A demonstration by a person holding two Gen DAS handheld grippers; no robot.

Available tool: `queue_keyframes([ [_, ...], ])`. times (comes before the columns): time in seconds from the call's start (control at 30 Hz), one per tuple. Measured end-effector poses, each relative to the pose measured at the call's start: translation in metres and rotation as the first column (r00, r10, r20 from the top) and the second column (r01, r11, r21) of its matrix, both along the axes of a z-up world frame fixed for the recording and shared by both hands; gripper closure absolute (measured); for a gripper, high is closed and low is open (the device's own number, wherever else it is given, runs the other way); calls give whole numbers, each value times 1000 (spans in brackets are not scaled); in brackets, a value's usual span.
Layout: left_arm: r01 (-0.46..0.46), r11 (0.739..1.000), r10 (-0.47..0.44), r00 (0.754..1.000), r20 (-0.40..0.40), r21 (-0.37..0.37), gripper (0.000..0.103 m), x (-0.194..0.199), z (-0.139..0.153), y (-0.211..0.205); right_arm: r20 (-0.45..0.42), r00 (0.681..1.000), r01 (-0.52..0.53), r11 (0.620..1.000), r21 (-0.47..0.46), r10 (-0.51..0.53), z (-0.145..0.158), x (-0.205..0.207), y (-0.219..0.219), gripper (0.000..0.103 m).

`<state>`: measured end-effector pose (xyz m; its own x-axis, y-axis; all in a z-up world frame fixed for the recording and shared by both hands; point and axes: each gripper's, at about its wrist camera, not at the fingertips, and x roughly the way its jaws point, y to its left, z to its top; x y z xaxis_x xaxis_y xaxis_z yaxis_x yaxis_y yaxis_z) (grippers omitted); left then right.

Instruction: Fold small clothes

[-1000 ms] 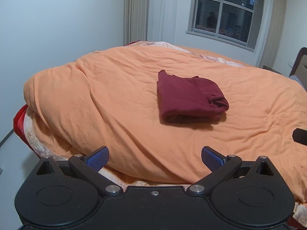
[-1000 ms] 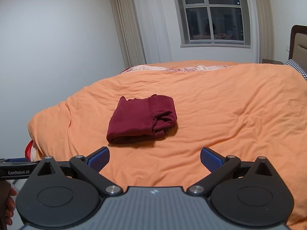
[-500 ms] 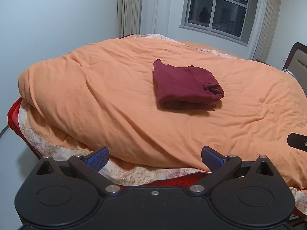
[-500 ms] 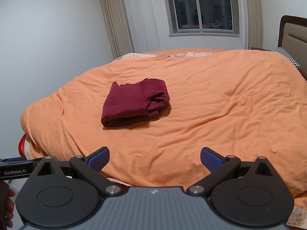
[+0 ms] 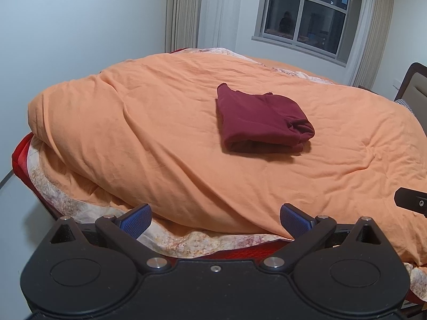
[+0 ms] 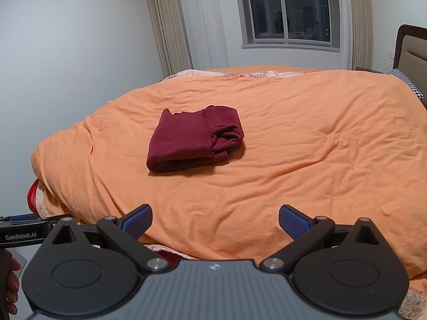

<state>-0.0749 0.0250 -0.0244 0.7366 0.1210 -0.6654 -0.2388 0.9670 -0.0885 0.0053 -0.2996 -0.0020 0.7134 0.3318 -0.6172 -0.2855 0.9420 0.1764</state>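
Note:
A dark red garment [image 5: 261, 118] [image 6: 196, 140] lies folded into a compact bundle on the orange duvet [image 5: 160, 138] [image 6: 307, 160]. My left gripper [image 5: 215, 220] hangs open off the bed's near edge, well short of the garment, nothing between its blue pads. My right gripper [image 6: 215, 220] is open too, over the duvet's near edge, with the garment ahead and to the left. The left gripper's side [image 6: 24, 226] shows at the left edge of the right wrist view, and part of the right gripper [image 5: 412, 201] at the right edge of the left wrist view.
The bed fills the room ahead, with a patterned sheet and red underlayer [image 5: 24, 157] at its near corner. A headboard [image 6: 411, 53] and checked pillow [image 6: 407, 82] stand at the right. A window [image 6: 288, 13] with curtains is behind. A hand [image 6: 9, 288] shows at lower left.
Both grippers have drawn back from the bed; the duvet's near edge and the sheet under it now show. The garment has not moved. Both grippers stay open.

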Motion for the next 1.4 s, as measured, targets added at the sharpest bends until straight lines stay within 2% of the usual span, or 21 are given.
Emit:
queue_keyframes([
  [1.4, 11, 1000, -11, 1000, -10, 3, 1, 2, -2, -1, -11, 1000, 12, 1000, 1, -12, -3, 5, 1, 0],
])
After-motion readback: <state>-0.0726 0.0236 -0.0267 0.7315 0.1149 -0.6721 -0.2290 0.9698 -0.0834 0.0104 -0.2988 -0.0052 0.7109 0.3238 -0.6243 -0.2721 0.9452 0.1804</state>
